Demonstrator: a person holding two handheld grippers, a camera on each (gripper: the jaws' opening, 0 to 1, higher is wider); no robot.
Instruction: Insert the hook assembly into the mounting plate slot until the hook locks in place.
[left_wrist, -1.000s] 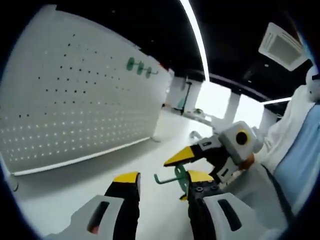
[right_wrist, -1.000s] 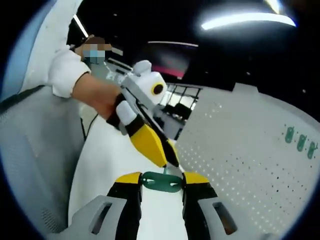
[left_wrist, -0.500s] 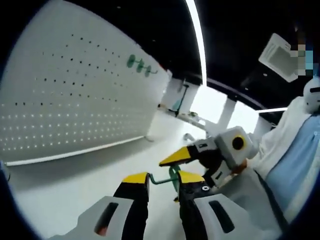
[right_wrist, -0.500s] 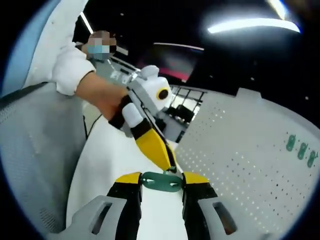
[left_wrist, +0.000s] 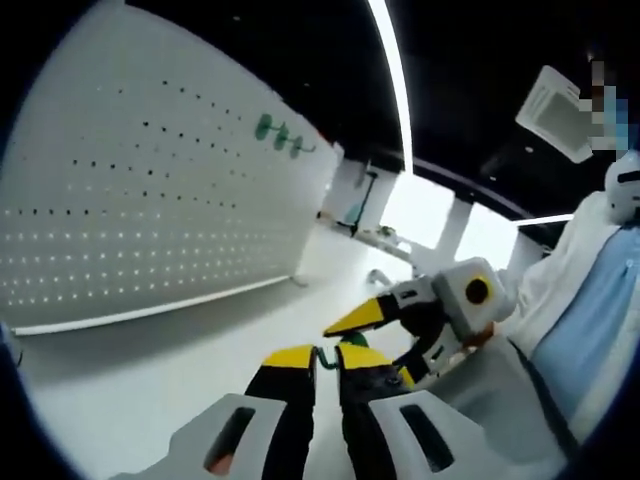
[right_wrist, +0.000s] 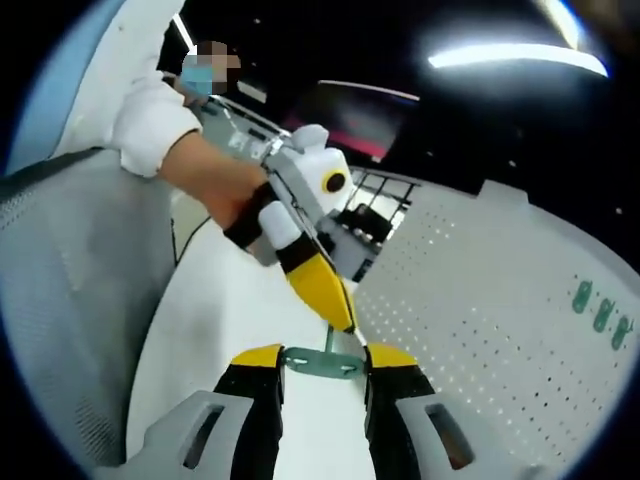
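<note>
**A:** In the left gripper view, where was your hook?

**B:** Your left gripper (left_wrist: 326, 360) had its jaws drawn nearly together on the green hook (left_wrist: 340, 345), which sat right at their yellow tips. Your right gripper (left_wrist: 385, 330) met it from the right. The pegboard (left_wrist: 150, 200) stood well apart, above the white table (left_wrist: 150, 380).

**A:** And the right gripper view?

**B:** Your right gripper (right_wrist: 325, 360) was clamped on the hook's (right_wrist: 322, 362) green plate, held crosswise between the tips. Your left gripper (right_wrist: 335, 300) reached down onto it.
</note>
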